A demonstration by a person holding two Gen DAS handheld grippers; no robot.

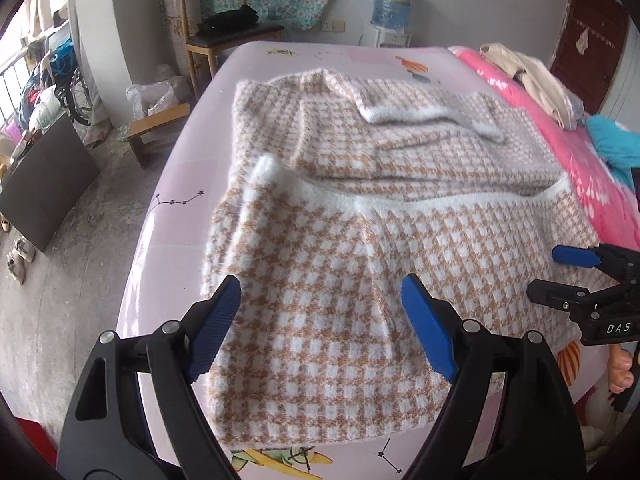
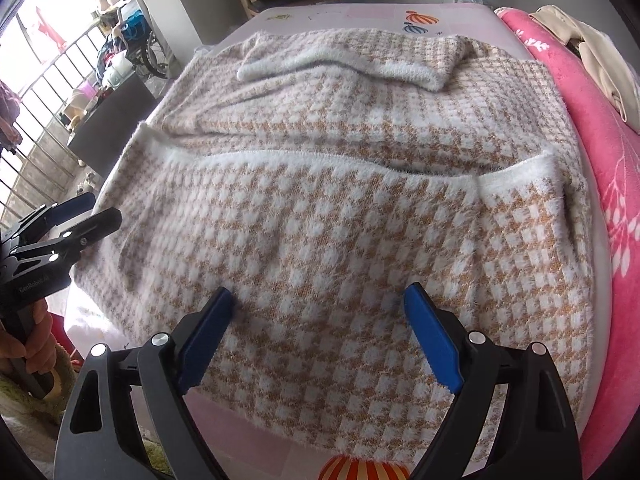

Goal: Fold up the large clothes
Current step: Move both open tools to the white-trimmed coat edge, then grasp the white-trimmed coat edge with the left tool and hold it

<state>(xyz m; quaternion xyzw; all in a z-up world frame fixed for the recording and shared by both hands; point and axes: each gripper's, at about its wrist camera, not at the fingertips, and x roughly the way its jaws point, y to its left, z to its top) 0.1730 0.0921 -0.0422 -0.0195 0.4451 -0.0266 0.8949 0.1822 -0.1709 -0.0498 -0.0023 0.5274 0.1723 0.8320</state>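
- Two hand-held grippers over a bed, both tilted down at one garment.
- Fuzzy houndstooth sweater (image 1: 360, 208), orange-tan and white, lies spread on the pink printed bedsheet (image 1: 248, 64); lower part is folded up over the body, white ribbed hem (image 2: 320, 160) runs across the middle.
- One sleeve with white cuff (image 1: 432, 114) is laid across the far part of the sweater.
- Left gripper (image 1: 320, 320): blue pads wide apart, nothing pinched, poised over the near left part of the sweater; contact with the knit cannot be told.
- Right gripper (image 2: 320, 324): blue pads also spread wide, nothing between them, over the near edge of the sweater.
- In the left wrist view the right gripper shows at the right edge, fingers apart, beside the sweater's right side.
- In the right wrist view the left gripper shows at the left edge by the sweater's left side, held by a person's hand (image 2: 30, 344).
- Pink floral blanket (image 2: 600, 184) lies along the right side of the bed, beige clothing (image 1: 532, 80) on it.
- Wooden chair (image 1: 224, 36) stands beyond the bed, dark item on its seat.
- Water jug (image 1: 394, 0) by the far wall.
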